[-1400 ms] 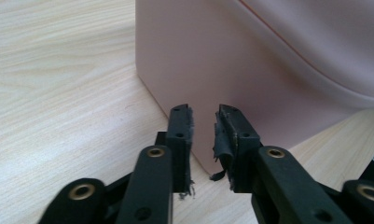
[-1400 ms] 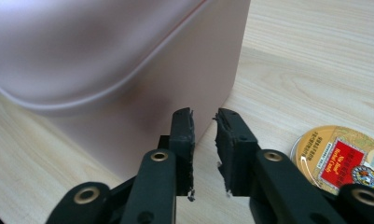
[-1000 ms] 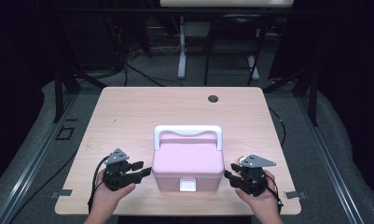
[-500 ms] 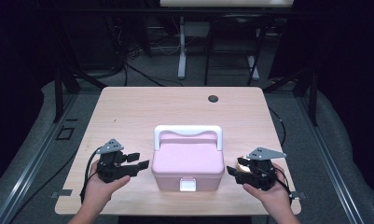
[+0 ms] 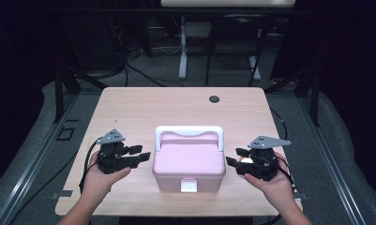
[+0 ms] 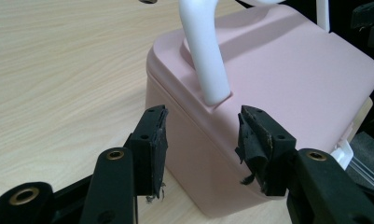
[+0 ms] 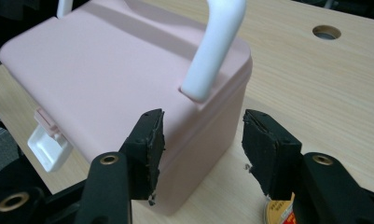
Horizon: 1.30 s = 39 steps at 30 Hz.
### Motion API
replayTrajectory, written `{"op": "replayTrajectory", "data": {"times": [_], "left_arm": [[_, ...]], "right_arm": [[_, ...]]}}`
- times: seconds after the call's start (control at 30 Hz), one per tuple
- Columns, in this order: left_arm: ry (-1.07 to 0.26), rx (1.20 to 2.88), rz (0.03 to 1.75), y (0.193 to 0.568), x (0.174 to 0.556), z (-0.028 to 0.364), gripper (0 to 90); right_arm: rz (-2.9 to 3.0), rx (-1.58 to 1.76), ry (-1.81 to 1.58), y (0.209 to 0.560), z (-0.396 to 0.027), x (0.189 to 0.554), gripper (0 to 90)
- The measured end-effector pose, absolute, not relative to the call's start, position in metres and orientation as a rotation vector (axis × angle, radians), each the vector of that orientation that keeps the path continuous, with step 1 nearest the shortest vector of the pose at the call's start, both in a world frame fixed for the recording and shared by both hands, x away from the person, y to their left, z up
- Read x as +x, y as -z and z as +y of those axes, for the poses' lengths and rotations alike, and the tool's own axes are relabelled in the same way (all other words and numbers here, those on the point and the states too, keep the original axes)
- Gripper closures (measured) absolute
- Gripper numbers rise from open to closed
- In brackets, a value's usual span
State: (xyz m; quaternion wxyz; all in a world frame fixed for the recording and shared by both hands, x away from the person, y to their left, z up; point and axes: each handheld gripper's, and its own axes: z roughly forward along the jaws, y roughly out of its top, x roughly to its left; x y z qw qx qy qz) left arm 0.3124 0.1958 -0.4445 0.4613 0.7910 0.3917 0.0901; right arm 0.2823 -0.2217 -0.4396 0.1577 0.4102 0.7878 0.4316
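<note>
A pink lidded box (image 5: 189, 163) with an upright white handle (image 5: 189, 131) and a white front latch (image 5: 189, 186) stands near the table's front edge. My left gripper (image 5: 142, 152) is open just left of the box, its jaws pointing at the box's side wall (image 6: 194, 154). My right gripper (image 5: 233, 157) is open on the box's right, a small gap away. In the right gripper view the box corner (image 7: 212, 116) lies between the open jaws, with the latch (image 7: 48, 145) at the left. Neither gripper holds anything.
The wooden table (image 5: 143, 112) has a round cable hole (image 5: 214, 99) at the back right. Bare tabletop stretches behind the box. Dark floor, cables and metal stands surround the table.
Both grippers have drawn slightly outward from the box sides and then settled; the right one rose a little. The box has not moved.
</note>
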Motion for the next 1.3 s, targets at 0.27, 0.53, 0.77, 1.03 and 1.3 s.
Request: {"op": "replayTrajectory", "data": {"times": [0.27,0.53,0.77,1.03,1.3], "left_arm": [[-0.212,1.954,0.952,0.438,0.324,0.187,52.7],[-0.195,1.96,0.951,0.438,0.336,0.173,52.7],[-0.187,1.972,0.955,0.441,0.343,0.163,53.9],[-0.194,1.983,0.944,0.443,0.344,0.157,61.0],[-0.223,1.976,0.921,0.442,0.339,0.158,69.3]], "right_arm": [[2.267,1.176,-1.263,0.435,-0.213,0.296,47.5],[2.29,1.186,-1.262,0.439,-0.205,0.31,47.4],[2.287,1.199,-1.269,0.442,-0.2,0.319,47.9],[2.268,1.169,-1.275,0.443,-0.196,0.321,59.2],[2.223,1.148,-1.284,0.442,-0.195,0.31,67.3]]}}
